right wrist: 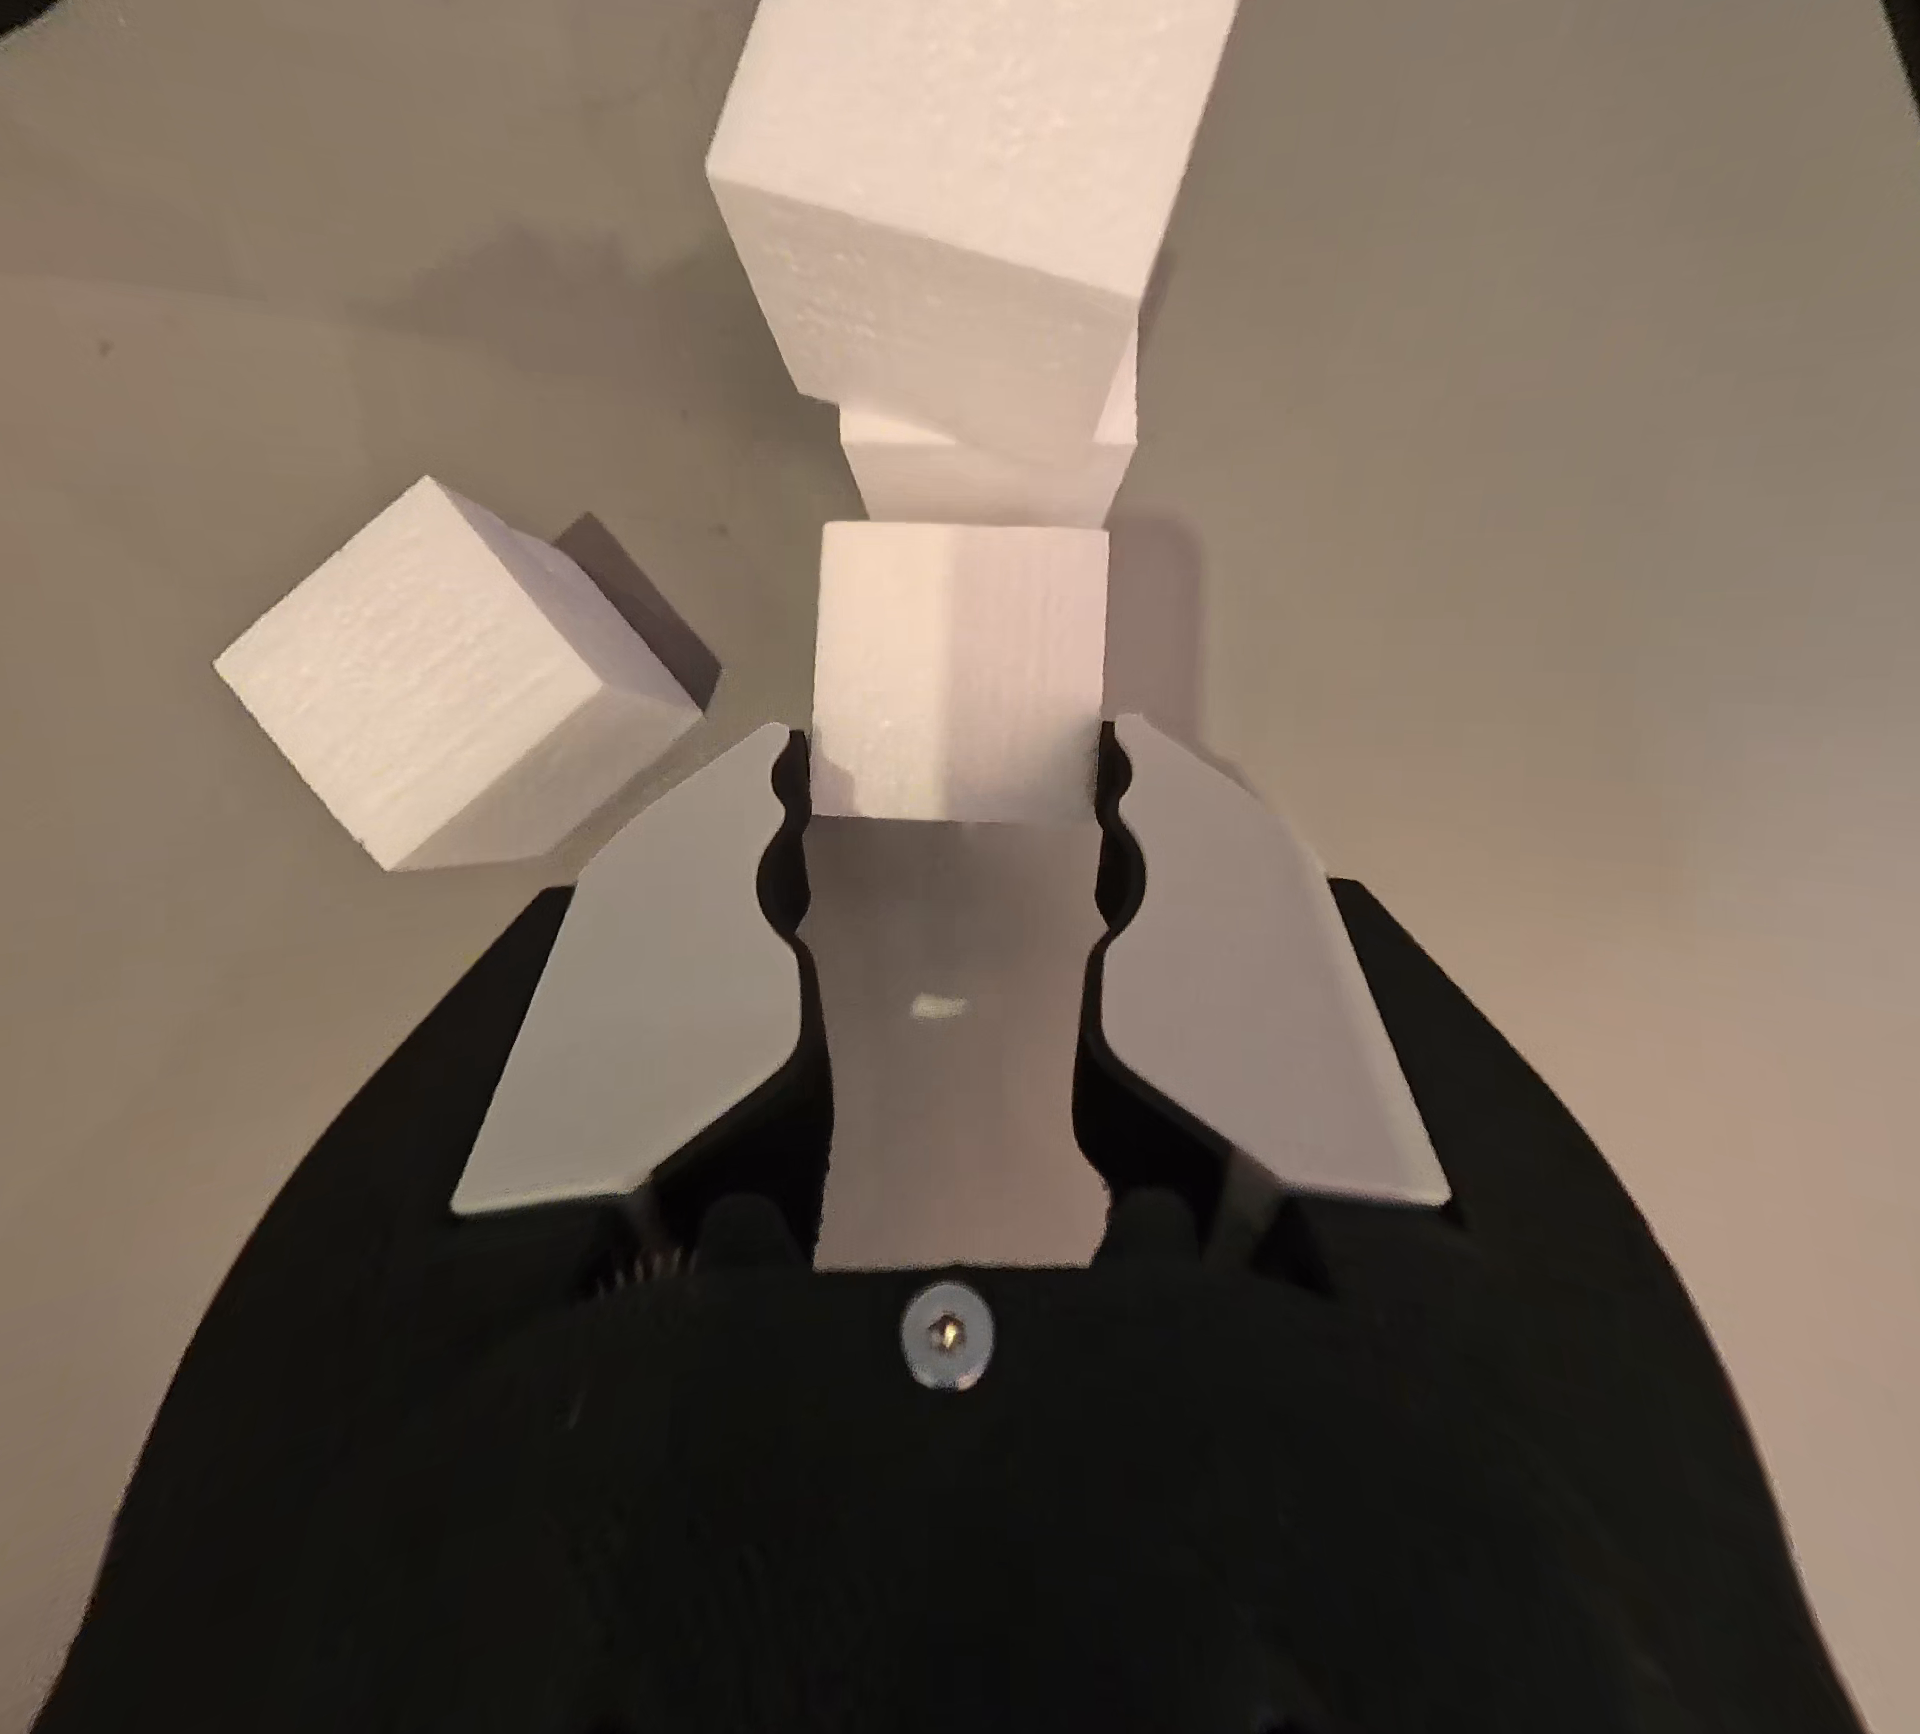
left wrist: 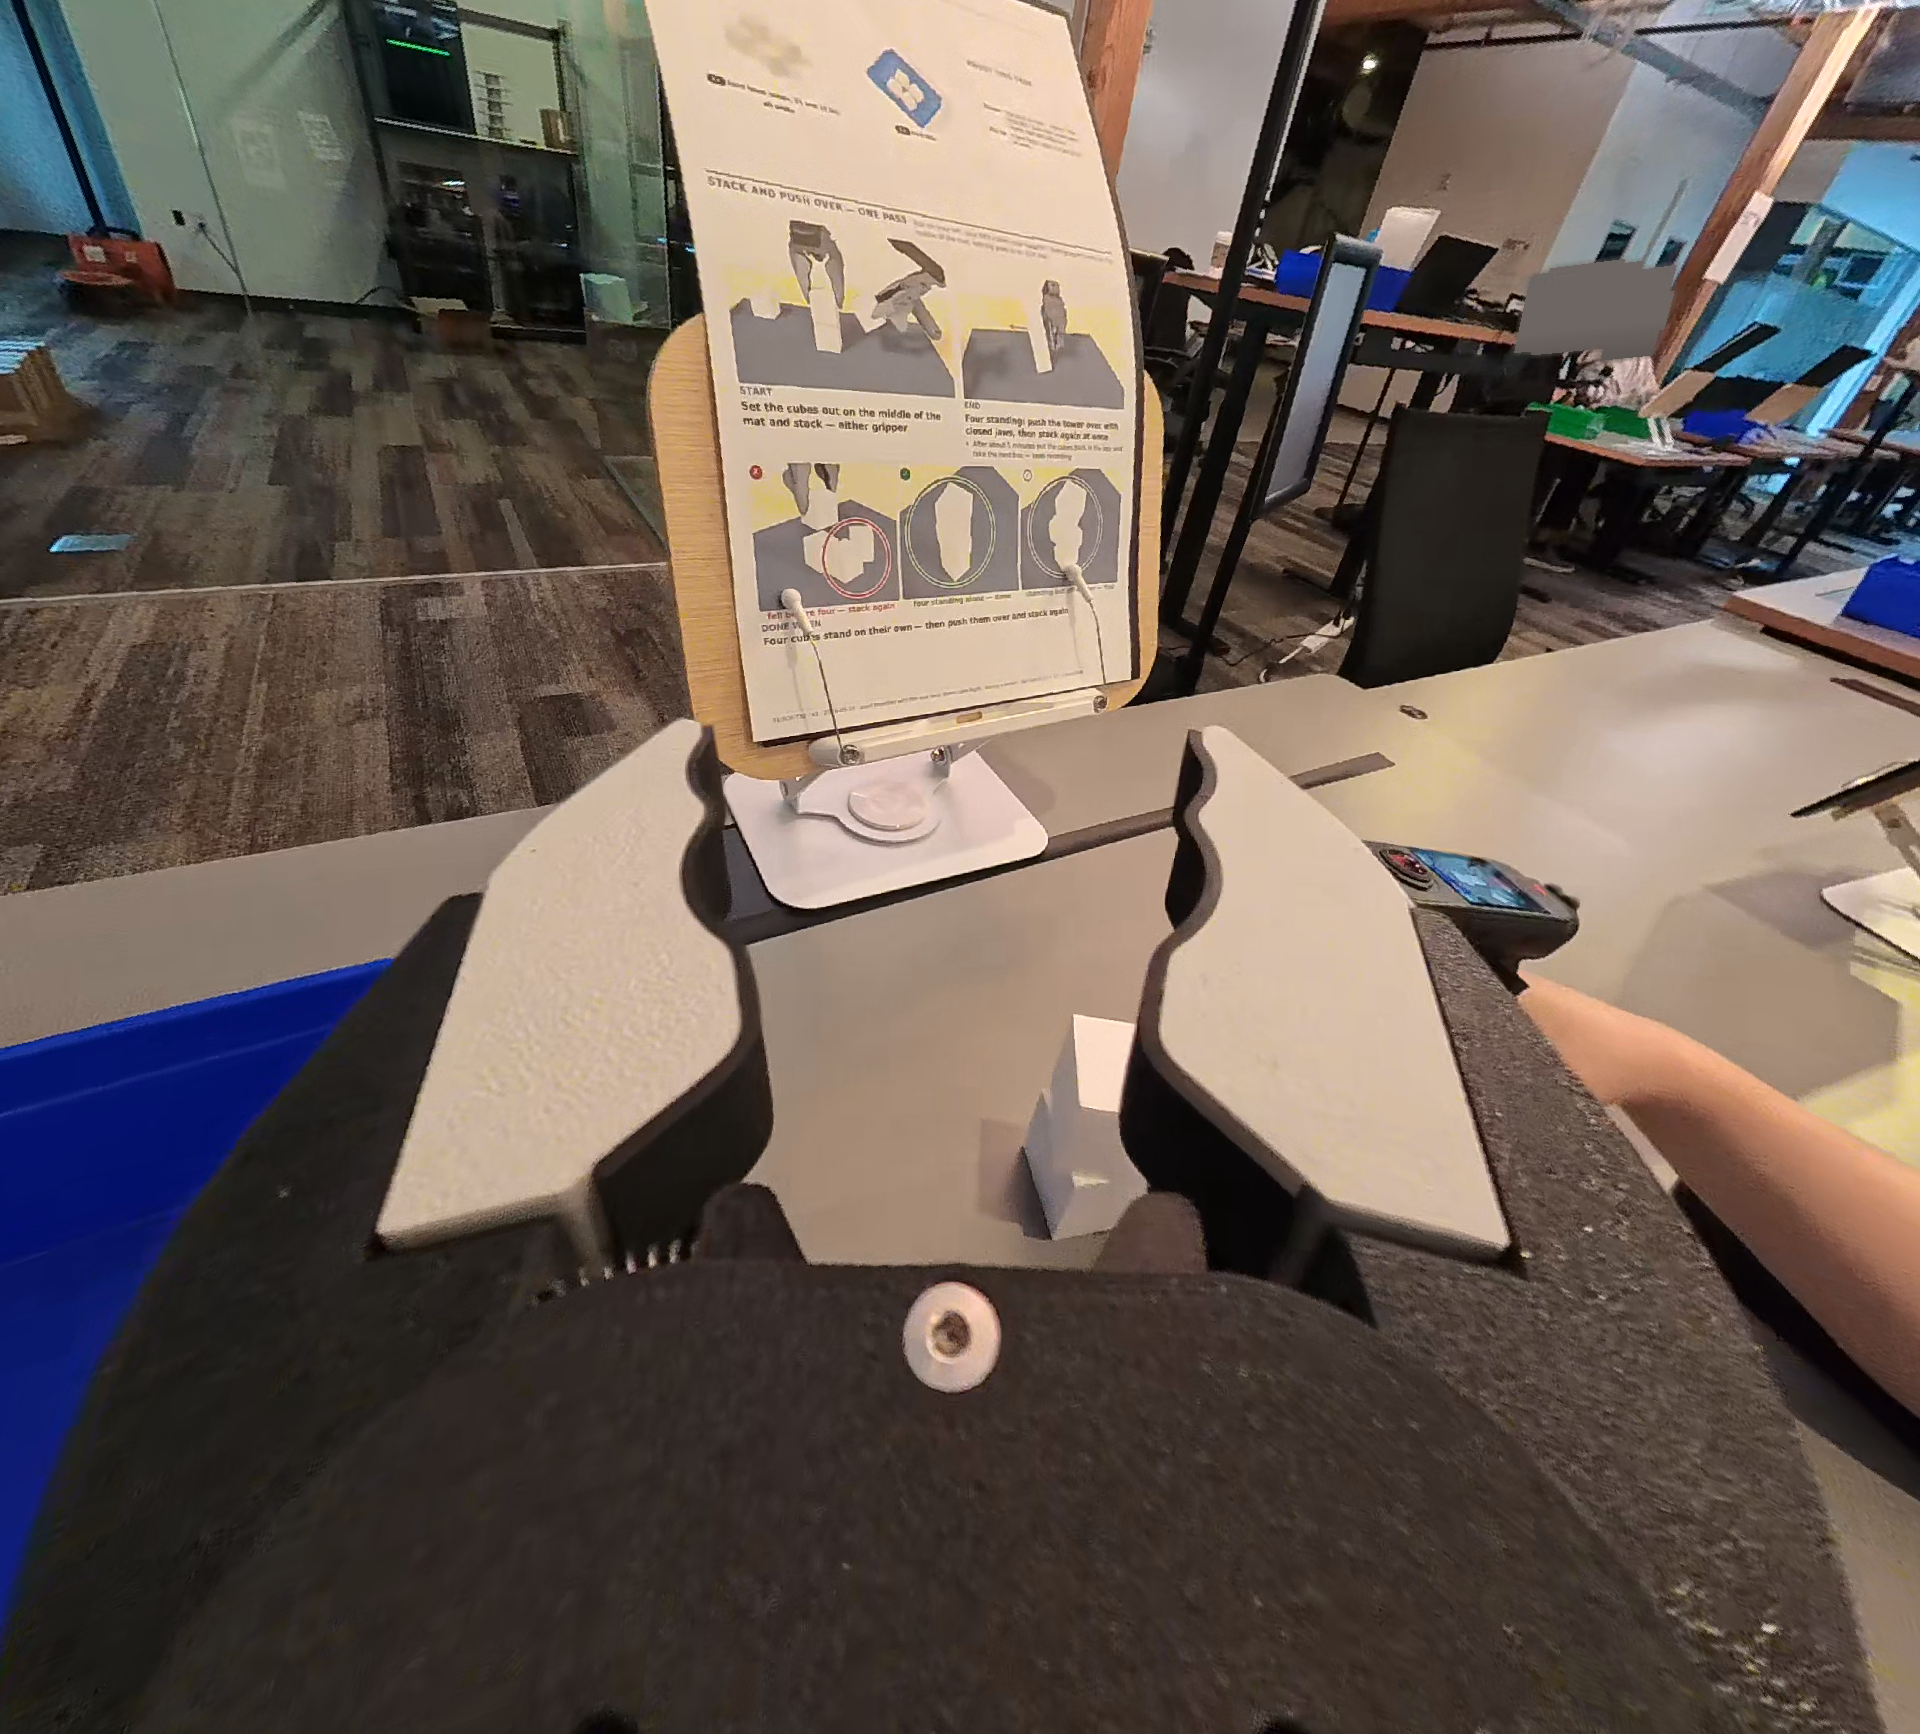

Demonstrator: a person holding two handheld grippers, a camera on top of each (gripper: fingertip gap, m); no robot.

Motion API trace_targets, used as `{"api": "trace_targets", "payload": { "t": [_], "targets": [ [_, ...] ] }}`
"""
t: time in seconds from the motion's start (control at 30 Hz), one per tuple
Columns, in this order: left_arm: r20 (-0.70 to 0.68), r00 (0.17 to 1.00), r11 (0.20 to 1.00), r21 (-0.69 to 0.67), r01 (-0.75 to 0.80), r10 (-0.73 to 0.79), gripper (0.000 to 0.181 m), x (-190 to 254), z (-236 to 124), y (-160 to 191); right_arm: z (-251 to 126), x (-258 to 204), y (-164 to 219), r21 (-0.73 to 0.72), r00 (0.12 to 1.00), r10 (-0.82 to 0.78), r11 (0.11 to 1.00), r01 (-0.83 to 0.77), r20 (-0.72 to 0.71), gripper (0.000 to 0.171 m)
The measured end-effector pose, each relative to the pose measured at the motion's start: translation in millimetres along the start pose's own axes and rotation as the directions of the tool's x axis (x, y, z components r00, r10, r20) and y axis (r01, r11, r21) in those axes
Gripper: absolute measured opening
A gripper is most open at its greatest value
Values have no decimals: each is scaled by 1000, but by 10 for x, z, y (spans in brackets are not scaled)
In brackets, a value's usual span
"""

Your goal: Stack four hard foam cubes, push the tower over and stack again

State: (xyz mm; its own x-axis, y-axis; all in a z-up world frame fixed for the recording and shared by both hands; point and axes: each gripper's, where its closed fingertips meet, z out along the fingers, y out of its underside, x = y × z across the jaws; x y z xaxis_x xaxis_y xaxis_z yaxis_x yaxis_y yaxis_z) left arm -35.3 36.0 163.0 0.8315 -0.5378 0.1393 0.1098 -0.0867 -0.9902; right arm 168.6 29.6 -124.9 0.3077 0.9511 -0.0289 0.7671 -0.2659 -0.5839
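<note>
Right wrist view, looking down: right gripper (right wrist: 954, 754) has its jaws partly closed on a white foam cube (right wrist: 956, 661), one fingertip on each side face, contact right at the tips. Held cube sits square between the jaws, with grey table (right wrist: 312, 230) visible below it through the gap.

Just ahead of the held cube: a stack of two cubes. Top cube (right wrist: 977, 115) is the largest in frame, twisted relative to the one under it. Lower cube (right wrist: 987, 469) is mostly hidden, only a strip showing between the top cube and the held one. Cannot tell whether the held cube touches the stack.

Fourth cube (right wrist: 447, 676) lies on the table off the left jaw, rotated, just beside that fingertip but apart from it, with its shadow behind it.

Left wrist view: left gripper (left wrist: 940, 837) jaws wide open, holding nothing, raised above the table. Stacked white foam (left wrist: 1081, 1134) shows low between the jaws, close against the right jaw's inner edge. Individual cubes hard to separate there.

Straight ahead of the left jaws: an instruction sheet (left wrist: 894, 282) clipped to a wooden stand (left wrist: 686, 479) on a white base. Blue bin (left wrist: 135, 1196) off the left jaw. Off the right jaw, a person's forearm (left wrist: 1745, 1165) reaches in, and a black handheld device (left wrist: 1475, 895) with a lit screen sits beyond it. Open office with desks behind.
</note>
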Motion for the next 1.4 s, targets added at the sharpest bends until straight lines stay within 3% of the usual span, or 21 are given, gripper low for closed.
{"api": "trace_targets", "payload": {
  "t": [0.13, 0.23, 0.3, 0.4, 0.5, 0.63, 0.73, 1.03, 1.4],
  "targets": [
    [-6, 1000, 1000, -11, -2, 2, 81, -11, -33, -8, -191, 65, 167, -71, 999, 40, 997, -39, 15, 54],
    [-6, 1000, 1000, -15, 2, -2, 81, -37, -58, -16, -459, 141, 139, -41, 995, 96, 995, -96, -4, 54],
    [-10, 1000, 1000, -10, 11, -11, 81, -44, -69, -33, -683, 192, 1, 32, 990, 136, 990, -135, -38, 54],
    [-21, 1000, 1000, -4, 21, -21, 79, -33, -76, -55, -990, 174, -461, 252, 979, 202, 949, -188, -30, 54],
    [-20, 1000, 1000, -5, 13, -13, 79, -8, -59, -52, -1106, 139, -836, 380, 971, 238, 900, -214, -17, 54],
    [-12, 1000, 1000, -10, -6, 6, 78, 19, -54, -45, -1028, 120, -1061, 374, 966, 258, 898, -232, -20, 54],
    [-7, 1000, 1000, 5, -9, 9, 76, 9, -52, -64, -854, 75, -1114, 293, 967, 254, 926, -238, -16, 54],
    [-9, 1000, 999, -38, -8, 7, 77, -17, -7, 7, -518, 23, -1121, 132, 975, 209, 971, -198, -73, 54],
    [-13, 1000, 999, -47, -10, 10, 76, -1, 0, 18, -436, 34, -1088, 91, 975, 205, 976, -198, -84, 54]
  ]
}}
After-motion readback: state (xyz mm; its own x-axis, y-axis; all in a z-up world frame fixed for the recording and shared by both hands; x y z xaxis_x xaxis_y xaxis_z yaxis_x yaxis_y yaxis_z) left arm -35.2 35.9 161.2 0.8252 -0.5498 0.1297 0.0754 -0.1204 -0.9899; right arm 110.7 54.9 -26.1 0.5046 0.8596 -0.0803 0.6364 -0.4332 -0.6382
